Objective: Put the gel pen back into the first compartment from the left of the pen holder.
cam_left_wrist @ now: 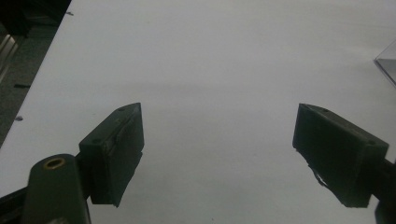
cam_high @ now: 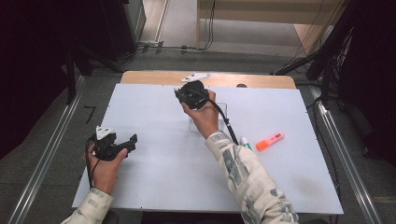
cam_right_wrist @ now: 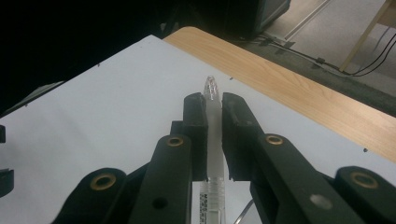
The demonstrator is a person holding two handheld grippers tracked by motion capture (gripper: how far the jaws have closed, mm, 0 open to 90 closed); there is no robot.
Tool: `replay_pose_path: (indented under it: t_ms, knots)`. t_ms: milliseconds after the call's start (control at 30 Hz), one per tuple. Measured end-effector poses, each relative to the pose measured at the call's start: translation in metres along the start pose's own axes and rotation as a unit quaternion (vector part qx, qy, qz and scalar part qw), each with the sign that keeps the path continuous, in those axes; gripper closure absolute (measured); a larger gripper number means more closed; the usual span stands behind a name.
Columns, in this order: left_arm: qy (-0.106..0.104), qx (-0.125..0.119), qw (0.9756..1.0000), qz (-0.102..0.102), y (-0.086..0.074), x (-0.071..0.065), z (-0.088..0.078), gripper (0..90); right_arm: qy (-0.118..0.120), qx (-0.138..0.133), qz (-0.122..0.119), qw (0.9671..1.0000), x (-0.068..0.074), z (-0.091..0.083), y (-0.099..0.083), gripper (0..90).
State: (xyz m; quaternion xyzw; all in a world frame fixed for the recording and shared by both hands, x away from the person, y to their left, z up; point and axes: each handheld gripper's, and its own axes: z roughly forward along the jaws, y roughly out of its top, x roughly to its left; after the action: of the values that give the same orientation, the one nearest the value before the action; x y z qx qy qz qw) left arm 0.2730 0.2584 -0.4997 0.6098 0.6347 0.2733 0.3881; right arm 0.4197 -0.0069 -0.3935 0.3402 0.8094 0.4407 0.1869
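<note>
My right gripper point(cam_right_wrist: 213, 103) is shut on a clear plastic pen point(cam_right_wrist: 212, 93), which lies lengthwise between the jaws with its tip poking out past them. In the high view that gripper point(cam_high: 181, 94) is held above the back middle of the white table point(cam_high: 154, 154), pointing left. My left gripper point(cam_high: 130, 142) rests low at the table's left side. Its jaws stand wide apart in the left gripper view point(cam_left_wrist: 218, 140), with nothing between them but bare table.
A clear plastic holder point(cam_high: 223, 110) stands behind the right hand; its corner point(cam_left_wrist: 387, 65) shows at the left gripper view's right edge. An orange highlighter point(cam_high: 270, 141) and a green-and-white marker point(cam_high: 245, 142) lie to the right. A wooden strip point(cam_high: 261, 81) runs along the far edge.
</note>
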Motion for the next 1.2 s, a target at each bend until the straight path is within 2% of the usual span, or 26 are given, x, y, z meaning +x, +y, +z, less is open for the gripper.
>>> replay_pose_path:
  t_ms: [167, 367, 933, 1200]
  knots:
    - [-0.003, -0.001, 1.0, -0.001, 0.0, 0.0, 0.0, 17.0, -0.008, 0.004, 0.009, 0.9999, -0.008, 0.006, 0.005, 79.0]
    - [-0.002, -0.001, 1.0, -0.002, 0.0, 0.001, 0.0, 17.0, -0.005, 0.003, 0.026, 0.9996, -0.016, 0.01, 0.012, 79.1]
    - [-0.002, -0.001, 1.0, -0.002, 0.0, 0.001, 0.0, 17.0, -0.016, 0.003, 0.026, 0.9995, -0.022, 0.015, 0.018, 78.9]
    - [-0.001, -0.001, 1.0, -0.002, 0.0, 0.001, 0.0, 17.0, -0.014, 0.001, 0.025, 0.9996, -0.02, 0.008, 0.015, 78.8]
